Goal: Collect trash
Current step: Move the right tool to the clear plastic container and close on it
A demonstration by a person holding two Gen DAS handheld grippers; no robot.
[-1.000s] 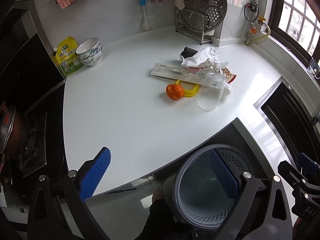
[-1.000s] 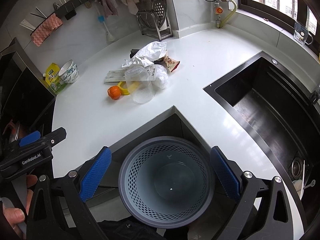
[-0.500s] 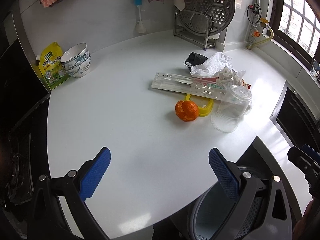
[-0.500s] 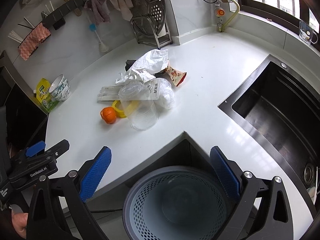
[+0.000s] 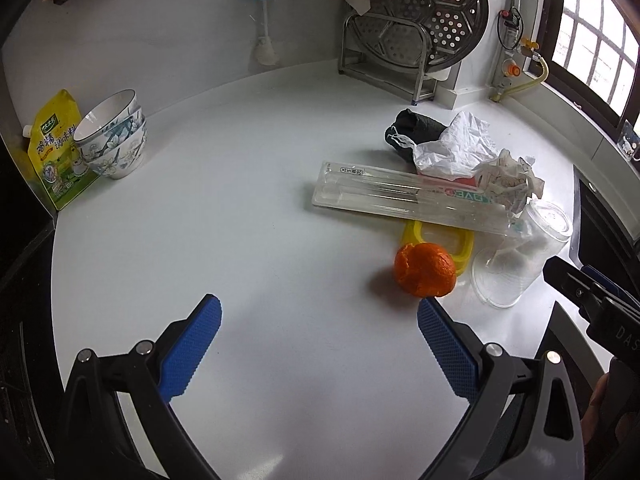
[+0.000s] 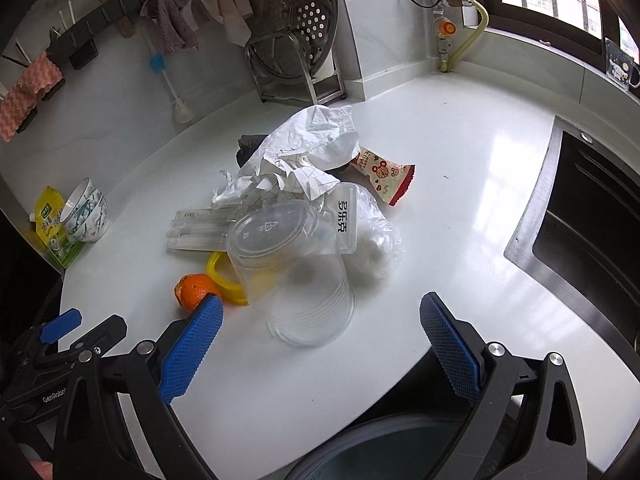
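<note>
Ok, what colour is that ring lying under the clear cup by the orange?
Yellow. The ring shows best in the left wrist view, behind the orange.

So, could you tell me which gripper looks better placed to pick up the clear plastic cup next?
Right. The right gripper is open, with the clear plastic cup lying directly ahead between its fingers. The left gripper, also open, faces bare counter, nearer the orange peel.

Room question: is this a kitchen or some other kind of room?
Most likely a home kitchen. A white countertop runs up to a dark sink, patterned bowls are stacked beside a yellow seasoning pouch, and a perforated metal steamer tray leans in a rack by the wall.
</note>
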